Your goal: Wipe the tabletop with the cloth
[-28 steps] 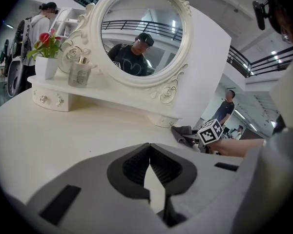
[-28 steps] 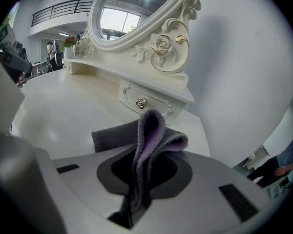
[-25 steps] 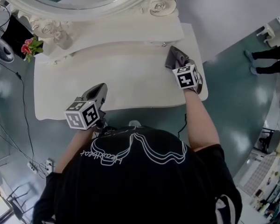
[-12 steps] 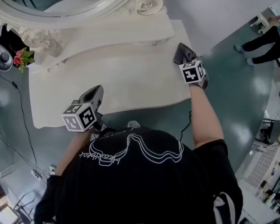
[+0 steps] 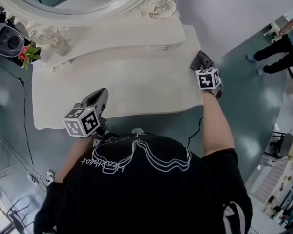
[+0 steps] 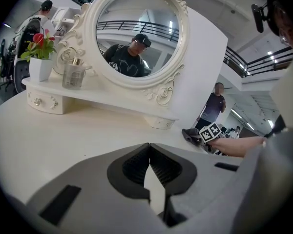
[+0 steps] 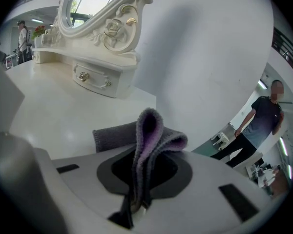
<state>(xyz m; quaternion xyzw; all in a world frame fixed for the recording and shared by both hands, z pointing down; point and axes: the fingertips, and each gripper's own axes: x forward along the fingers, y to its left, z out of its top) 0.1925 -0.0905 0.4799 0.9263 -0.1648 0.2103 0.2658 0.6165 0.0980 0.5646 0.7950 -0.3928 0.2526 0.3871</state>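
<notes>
A grey cloth with a purple inner fold is pinched in my right gripper, which is shut on it at the right end of the white tabletop. Part of the cloth lies flat on the table surface in the right gripper view. My left gripper sits over the front edge of the table at the left, its jaws shut with nothing between them. The left gripper view also shows the cloth and the right gripper's marker cube far off to the right.
An ornate oval mirror stands on a raised drawer shelf at the back. A flower pot and a glass cup stand at the shelf's left end. A person stands on the floor to the right.
My right gripper has carried the cloth rightward along the table toward its right edge. The left gripper has stayed put at the front edge.
</notes>
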